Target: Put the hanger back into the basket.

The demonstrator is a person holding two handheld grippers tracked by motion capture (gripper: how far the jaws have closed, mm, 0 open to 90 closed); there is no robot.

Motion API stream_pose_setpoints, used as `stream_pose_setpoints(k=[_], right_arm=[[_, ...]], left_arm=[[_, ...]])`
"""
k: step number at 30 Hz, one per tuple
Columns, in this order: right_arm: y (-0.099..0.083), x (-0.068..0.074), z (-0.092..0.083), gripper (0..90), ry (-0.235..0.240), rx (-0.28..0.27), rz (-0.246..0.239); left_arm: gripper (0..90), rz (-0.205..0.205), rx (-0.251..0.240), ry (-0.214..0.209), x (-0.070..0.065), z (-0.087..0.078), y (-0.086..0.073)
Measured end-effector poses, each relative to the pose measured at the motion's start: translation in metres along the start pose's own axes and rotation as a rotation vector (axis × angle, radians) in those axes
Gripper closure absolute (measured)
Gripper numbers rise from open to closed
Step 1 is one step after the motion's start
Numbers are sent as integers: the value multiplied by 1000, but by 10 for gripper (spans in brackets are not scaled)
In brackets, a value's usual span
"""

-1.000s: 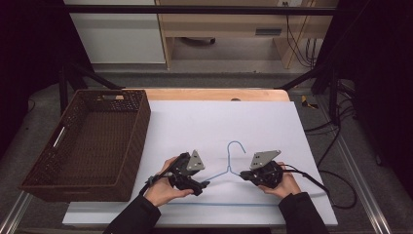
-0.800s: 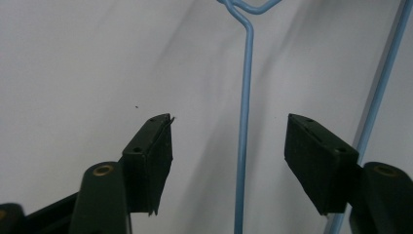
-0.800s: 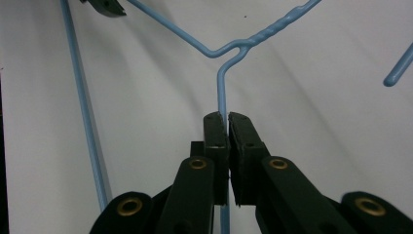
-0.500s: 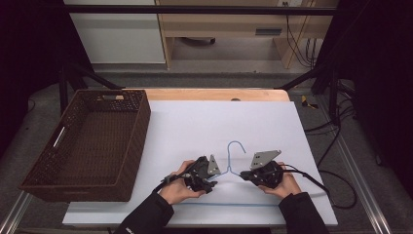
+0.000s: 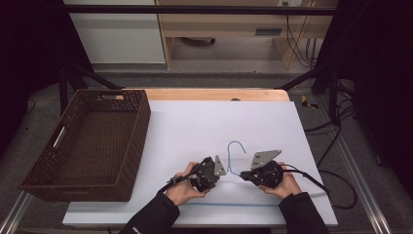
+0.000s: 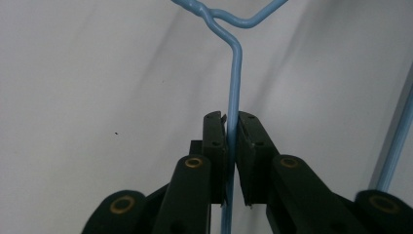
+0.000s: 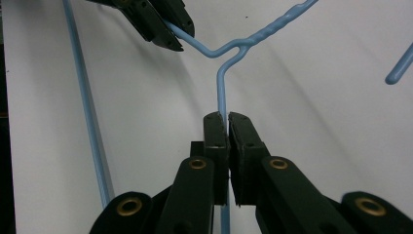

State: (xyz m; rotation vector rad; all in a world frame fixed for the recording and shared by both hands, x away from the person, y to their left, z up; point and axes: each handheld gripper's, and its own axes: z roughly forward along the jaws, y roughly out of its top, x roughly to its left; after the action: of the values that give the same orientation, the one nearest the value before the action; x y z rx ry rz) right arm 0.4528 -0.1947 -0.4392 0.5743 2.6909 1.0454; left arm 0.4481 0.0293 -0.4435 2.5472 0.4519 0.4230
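With both hands low at the near edge of the white table [image 5: 195, 122], the blue wire hanger [image 5: 235, 146] lies flat between the two grippers, its hook pointing away from the person. The left gripper [image 5: 217, 171] has just been closing its fingers, and the left gripper view shows the hanger [image 6: 235, 78] wire running straight up between the pads, pinched on the left shoulder below the twisted neck. The right gripper [image 5: 243, 174] has its fingers clamped tight on the other shoulder; in the right gripper view the hanger [image 7: 221, 87] wire rises from its pads to the neck, with the left gripper [image 7: 170, 34] gripping farther off. A brown wicker basket [image 5: 141, 117] sits well apart at the table's left.
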Motion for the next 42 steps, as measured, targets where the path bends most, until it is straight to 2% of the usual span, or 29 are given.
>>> stream_pose_setpoints(k=[1, 4, 8, 12, 15, 19, 21, 24, 25, 27, 31, 32, 34, 36, 39, 42], right_arm=[[0, 0, 0, 875, 1, -1, 1], [0, 0, 0, 875, 2, -2, 3], [0, 0, -1, 874, 6, 4, 13], [0, 0, -2, 872, 2, 8, 18], [0, 0, -4, 870, 8, 4, 28], [1, -1, -11, 890, 12, -24, 40], [2, -1, -17, 891, 14, -61, 55], [2, -3, -28, 846, 0, -100, 70], [1, -3, -31, 828, -9, -109, 75], [1, -4, -38, 791, -38, -121, 94], [1, -6, -50, 642, -87, -178, 145], [0, -7, -57, 542, -113, -204, 173], [-1, -8, -60, 524, -123, -219, 174], [-2, -8, -66, 451, -140, -248, 193], [-3, -10, -75, 352, -194, -274, 221], [-5, -12, -81, 286, -227, -302, 249]], left_arm=[[839, 7, 8, 4, 0, 0, 0], [846, -7, -1, 8, -1, 0, 1], [853, 12, 14, 16, -3, 0, 2], [863, 14, 26, 5, -5, -2, 4], [865, 0, 9, -6, -6, -5, 4], [867, -9, -2, -6, -8, -10, 4], [868, -11, -2, -8, -9, -12, 4], [868, -20, -22, -6, -11, -16, 4], [869, -17, -17, -6, -11, -18, 4], [869, -28, -40, -5, -11, -23, 3], [869, -47, -65, 12, -10, -33, 1], [869, -52, -73, 15, -9, -36, 1], [869, -64, -86, 20, -8, -41, 0], [869, -69, -96, 26, -6, -46, -1], [870, -72, -96, 47, -4, -53, -2], [870, -76, -109, 73, 0, -61, -4]])
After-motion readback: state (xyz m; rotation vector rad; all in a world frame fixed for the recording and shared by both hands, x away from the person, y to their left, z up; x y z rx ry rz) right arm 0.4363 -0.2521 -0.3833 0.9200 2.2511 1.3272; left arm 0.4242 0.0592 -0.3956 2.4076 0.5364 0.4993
